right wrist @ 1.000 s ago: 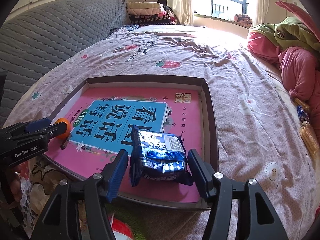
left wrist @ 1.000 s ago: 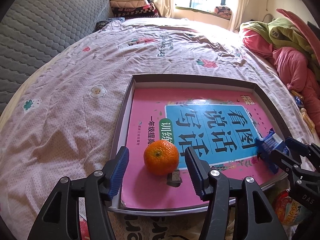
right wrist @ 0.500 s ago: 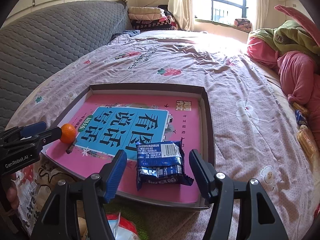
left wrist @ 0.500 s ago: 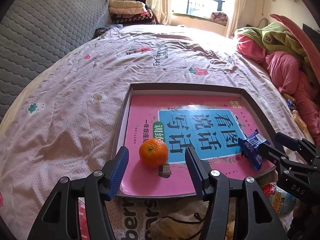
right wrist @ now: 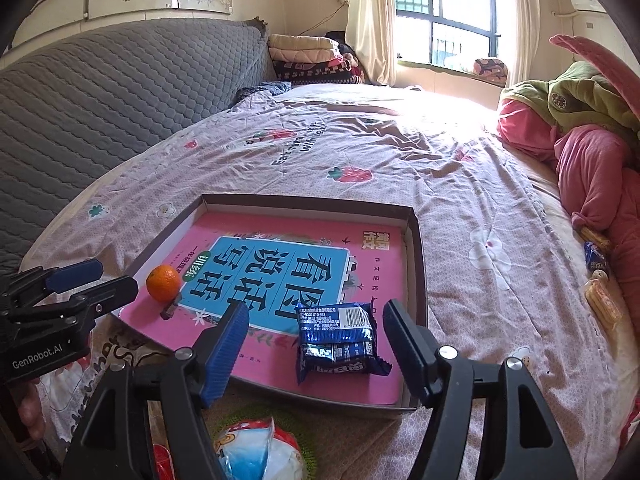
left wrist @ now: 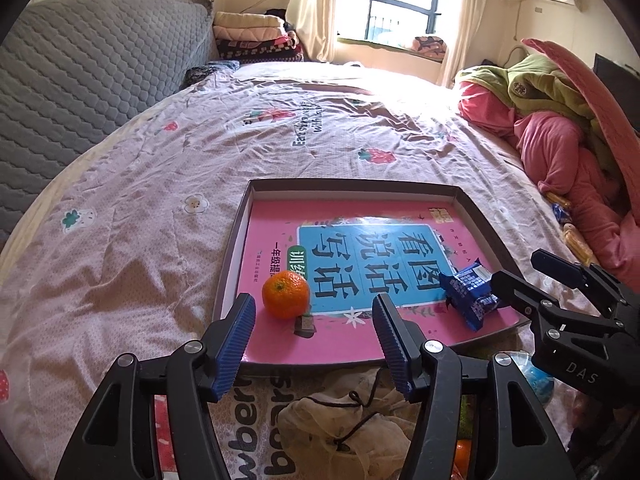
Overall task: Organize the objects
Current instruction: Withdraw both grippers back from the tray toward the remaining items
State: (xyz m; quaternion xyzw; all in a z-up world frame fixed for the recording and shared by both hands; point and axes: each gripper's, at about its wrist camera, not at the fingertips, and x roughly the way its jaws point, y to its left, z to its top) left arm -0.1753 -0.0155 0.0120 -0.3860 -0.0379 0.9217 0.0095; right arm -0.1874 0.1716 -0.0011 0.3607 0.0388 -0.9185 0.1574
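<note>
Left wrist view, nearest the lens: the left gripper (left wrist: 314,332) has its blue ribbed fingers (left wrist: 236,338) apart and opening wider, with nothing pressed between them; under them, off the bed's edge, lie a crumpled whitish bag (left wrist: 340,420) and a printed bag with large letters (left wrist: 256,412). Just past the fingertips a shallow brown tray (left wrist: 230,248) rests on the pink floral bedsheet (left wrist: 132,216), and a pink book with a blue title panel (left wrist: 276,332) lies flat inside it. On the book's near left corner sits a tangerine (left wrist: 285,294), clear of both fingers, with a small dark object (left wrist: 305,325) right beside it. Toward the book's near right corner lies a blue snack packet (left wrist: 468,294), and the right gripper (left wrist: 516,276) comes in from the right with its black fingertips next to it. In the right wrist view the right gripper (right wrist: 314,340) also stands apart and is opening; the blue snack packet (right wrist: 336,338) lies on the book between its fingers, touched by neither pad. Farther off, on the right side of the bed, are heaped pink and green clothes (left wrist: 560,128), on the left a grey quilted headboard (left wrist: 80,64), and at the far end folded blankets (left wrist: 256,36) beside a curtained window (left wrist: 384,4).
</note>
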